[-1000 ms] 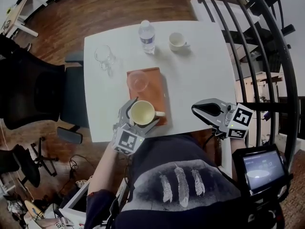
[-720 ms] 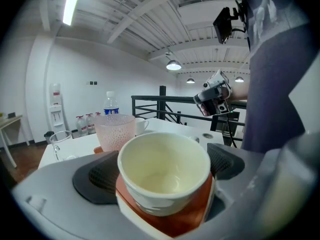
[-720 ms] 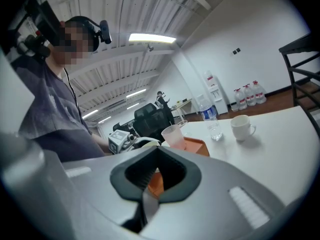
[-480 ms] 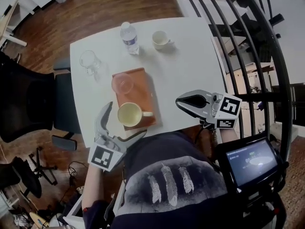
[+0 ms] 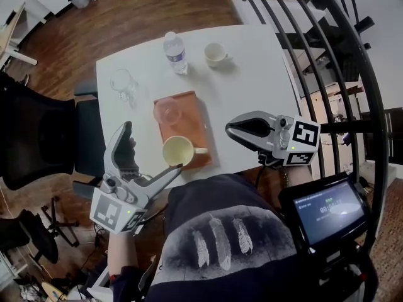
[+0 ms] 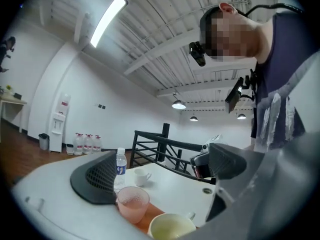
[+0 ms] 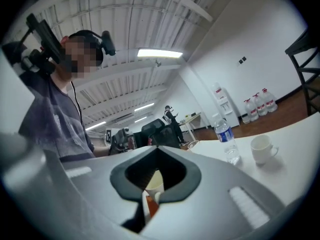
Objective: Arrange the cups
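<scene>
Cup (image 5: 178,151) upright, handle (image 5: 200,150) rightward

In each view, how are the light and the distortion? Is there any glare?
Head view: even light, a soft shadow beside the white cup, and the fisheye lens bows the railing. Left gripper view: black corners, and the ceiling lamp glares white. Right gripper view: black corners too, and the bottle leans because of the wide lens.
</scene>
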Motion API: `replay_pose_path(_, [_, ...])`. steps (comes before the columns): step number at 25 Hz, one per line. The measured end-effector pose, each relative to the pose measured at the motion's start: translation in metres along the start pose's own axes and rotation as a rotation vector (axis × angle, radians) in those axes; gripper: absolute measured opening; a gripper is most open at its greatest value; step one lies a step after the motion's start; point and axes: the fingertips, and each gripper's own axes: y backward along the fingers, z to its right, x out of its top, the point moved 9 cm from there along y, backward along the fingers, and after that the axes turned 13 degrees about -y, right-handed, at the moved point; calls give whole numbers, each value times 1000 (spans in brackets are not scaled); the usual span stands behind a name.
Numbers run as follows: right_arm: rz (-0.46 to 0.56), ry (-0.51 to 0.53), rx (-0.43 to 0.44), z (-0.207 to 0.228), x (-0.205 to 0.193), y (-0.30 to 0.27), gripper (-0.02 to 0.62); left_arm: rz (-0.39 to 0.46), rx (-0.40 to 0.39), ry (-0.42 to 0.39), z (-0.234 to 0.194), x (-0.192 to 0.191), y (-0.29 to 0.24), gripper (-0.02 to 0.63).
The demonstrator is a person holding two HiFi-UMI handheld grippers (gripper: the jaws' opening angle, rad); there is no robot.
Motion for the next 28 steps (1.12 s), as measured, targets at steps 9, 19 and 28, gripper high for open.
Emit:
replay_pose_path(9, [45,-14,59,-7,9,-10,3,-57,127,-82,-12,-1,2,124])
replay_pose_path(19, [115,-34,106,-13,17,-14,3,-116,102,-29,-14,-11,5,15])
replay_pose_path(28, [101,-15,109,-14,15,-17,3,-162,136,-16,-18,-16,3,15])
